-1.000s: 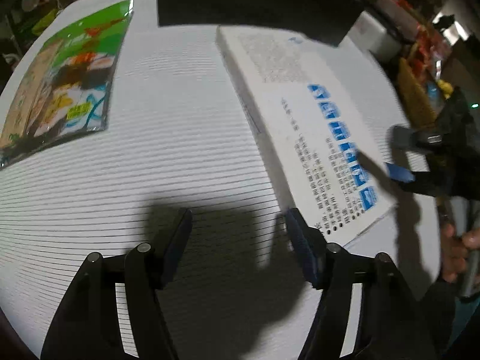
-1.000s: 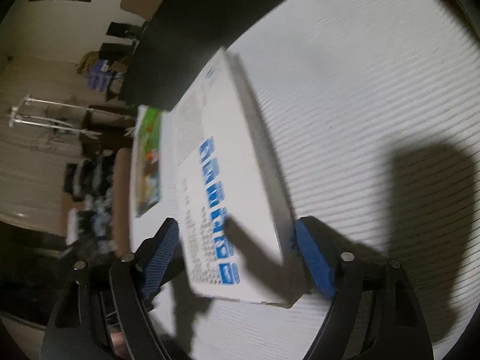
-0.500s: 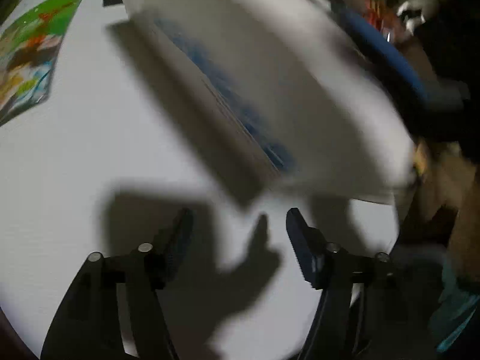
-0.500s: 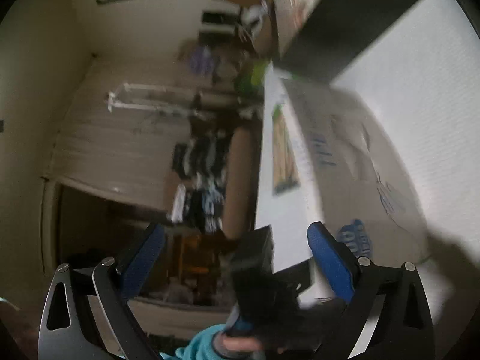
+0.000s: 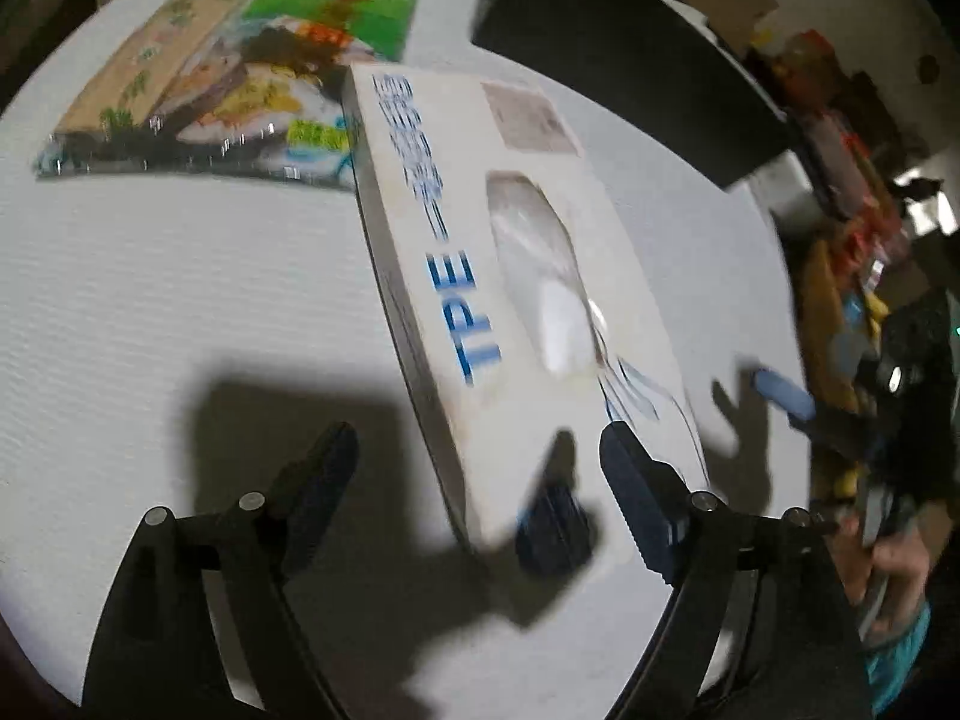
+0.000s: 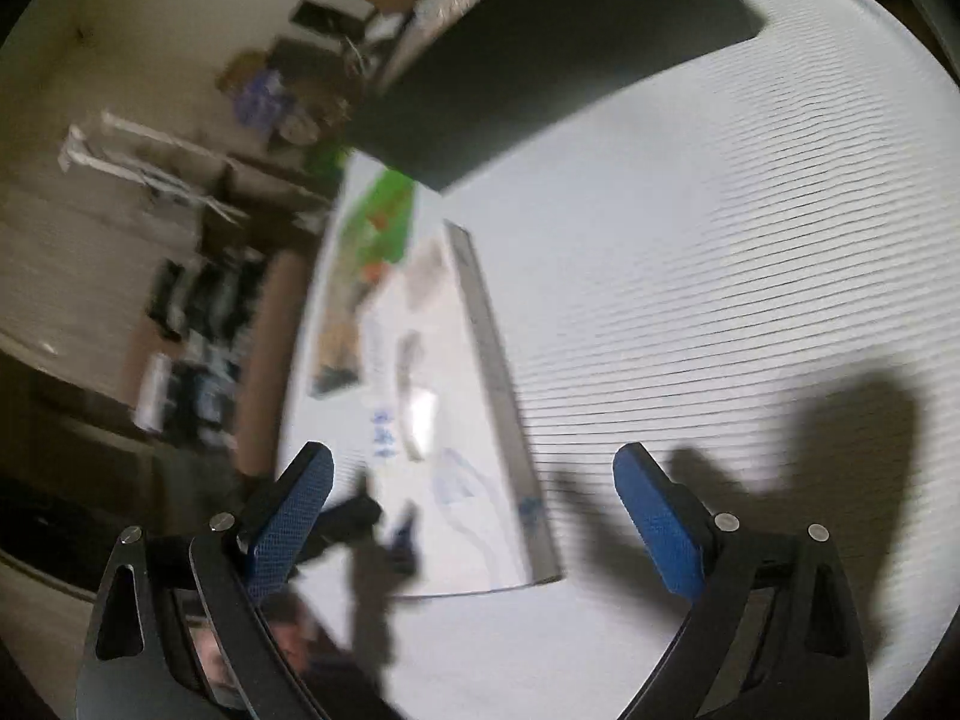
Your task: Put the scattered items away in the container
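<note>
Turnover of the white box (image 5: 510, 300) is the change. A second ago it lay with a face of blue characters and fine print upward; half a second ago it was a tilted blur off the table (image 5: 150, 300); now it lies flat again with the other face up. Its far left corner now touches or overlaps the green food packet (image 5: 240, 78), which it was well apart from before.

The right gripper (image 6: 474, 462) has let go. Its blue pads stand wide apart and hold nothing, with the box's near right corner lying in front of them. The left gripper (image 5: 474, 450) is also wide open and empty, its right finger hovering over the box's near end.

For the task this looks like a repositioning, not progress. The box and the packet both lie on the table, and the black container (image 5: 630, 78) stands at the far side, just beyond the box's far end. A fresh grasp on the box seems the likely next need.

Large blue letters "TPE" run along the box's left side beside a clear oval window. The blue characters farther along, the grey label patch at the far end and the packet's print are too blurred to read.
</note>
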The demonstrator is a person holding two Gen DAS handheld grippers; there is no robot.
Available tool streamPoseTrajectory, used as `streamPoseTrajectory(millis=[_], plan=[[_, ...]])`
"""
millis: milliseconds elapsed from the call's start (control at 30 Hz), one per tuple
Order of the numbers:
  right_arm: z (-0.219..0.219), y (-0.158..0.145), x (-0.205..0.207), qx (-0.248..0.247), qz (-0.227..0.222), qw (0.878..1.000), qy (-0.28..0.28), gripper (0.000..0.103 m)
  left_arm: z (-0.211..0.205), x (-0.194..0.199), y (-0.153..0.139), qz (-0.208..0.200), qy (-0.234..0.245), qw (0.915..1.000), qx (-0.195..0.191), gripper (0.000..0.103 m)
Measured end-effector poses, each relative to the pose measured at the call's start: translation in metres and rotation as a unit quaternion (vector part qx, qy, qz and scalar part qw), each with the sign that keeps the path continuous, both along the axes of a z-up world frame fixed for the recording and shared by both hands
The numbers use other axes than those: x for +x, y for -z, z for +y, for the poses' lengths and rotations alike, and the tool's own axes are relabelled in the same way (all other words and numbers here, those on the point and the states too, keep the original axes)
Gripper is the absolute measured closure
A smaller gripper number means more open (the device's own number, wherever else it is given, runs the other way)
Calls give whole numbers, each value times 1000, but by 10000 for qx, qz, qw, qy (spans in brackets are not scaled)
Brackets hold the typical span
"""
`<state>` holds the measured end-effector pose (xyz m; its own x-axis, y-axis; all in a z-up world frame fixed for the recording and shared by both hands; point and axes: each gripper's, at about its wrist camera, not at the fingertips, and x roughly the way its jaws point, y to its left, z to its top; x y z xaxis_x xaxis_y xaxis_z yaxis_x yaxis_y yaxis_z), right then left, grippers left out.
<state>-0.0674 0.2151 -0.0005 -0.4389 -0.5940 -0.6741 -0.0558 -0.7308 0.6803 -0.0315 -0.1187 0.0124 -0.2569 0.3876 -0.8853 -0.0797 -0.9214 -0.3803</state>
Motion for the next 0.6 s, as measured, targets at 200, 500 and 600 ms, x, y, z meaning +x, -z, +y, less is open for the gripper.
streamPoseTrajectory(millis=[200,500,600], plan=[[-40,7,-36,1210,124,9911,-543,8,22,-17,4,238,-73,9963,-818,22],[-111,24,-95,2343,-237,9594,-1549,22,33,-24,14,274,-1,9947,-989,24],[-116,24,-99,2372,-234,9575,-1628,46,35,-25,14,393,43,9928,-1127,31]])
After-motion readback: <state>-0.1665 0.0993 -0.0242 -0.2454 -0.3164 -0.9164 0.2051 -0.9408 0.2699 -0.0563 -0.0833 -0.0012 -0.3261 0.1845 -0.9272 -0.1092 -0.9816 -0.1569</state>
